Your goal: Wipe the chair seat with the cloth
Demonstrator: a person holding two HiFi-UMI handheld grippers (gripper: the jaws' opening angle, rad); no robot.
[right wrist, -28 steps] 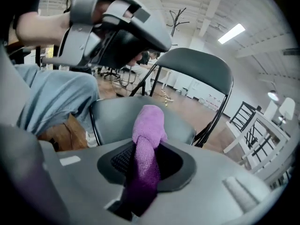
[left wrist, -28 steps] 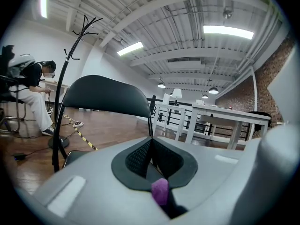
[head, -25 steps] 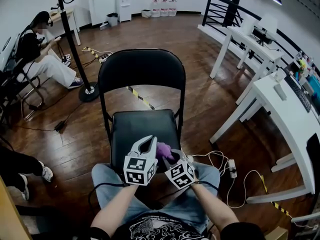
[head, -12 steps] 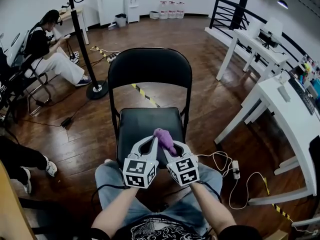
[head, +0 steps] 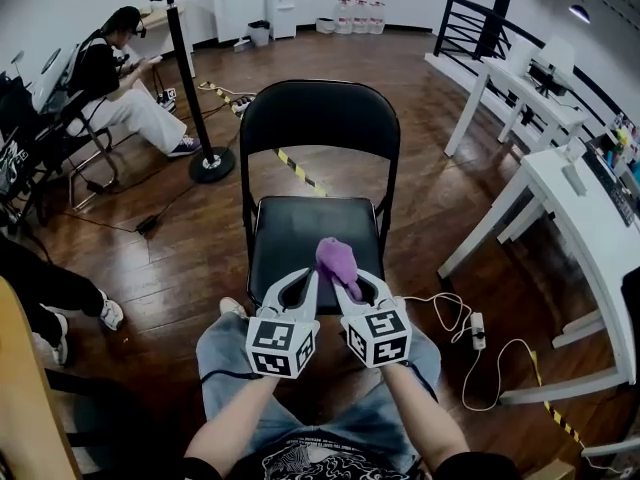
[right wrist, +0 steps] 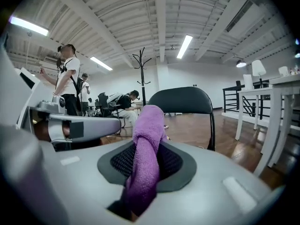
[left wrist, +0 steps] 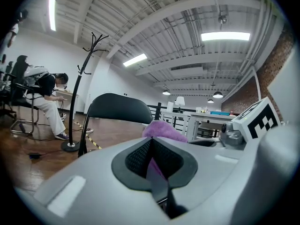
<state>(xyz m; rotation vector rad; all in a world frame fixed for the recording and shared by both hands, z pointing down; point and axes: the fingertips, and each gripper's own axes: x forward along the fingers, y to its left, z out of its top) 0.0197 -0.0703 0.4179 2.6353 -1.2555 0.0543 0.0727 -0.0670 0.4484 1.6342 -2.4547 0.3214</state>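
Note:
A black folding chair stands in front of me, its seat point(head: 295, 230) bare and its back point(left wrist: 117, 108) upright beyond. The purple cloth point(head: 338, 258) rises bunched over the seat's front edge. My right gripper point(head: 350, 283) is shut on the cloth, which stands up thick between its pads point(right wrist: 145, 139). My left gripper point(head: 303, 280) sits right beside it with its jaws meeting at the tips point(left wrist: 150, 142). A thin purple sliver shows between the left pads, and the cloth point(left wrist: 164, 129) lies just past them to the right. Both grippers hover above my knees.
A person point(head: 115, 73) sits at the far left beside a coat stand point(head: 190, 78). White tables point(head: 580, 193) line the right side. A power strip and cables point(head: 475, 330) lie on the wooden floor right of the chair. My jeans-clad legs point(head: 230, 353) are below the grippers.
Both grippers have moved forward and up toward the seat's front edge. The cloth now stands higher above the right gripper. The left gripper has stayed shut.

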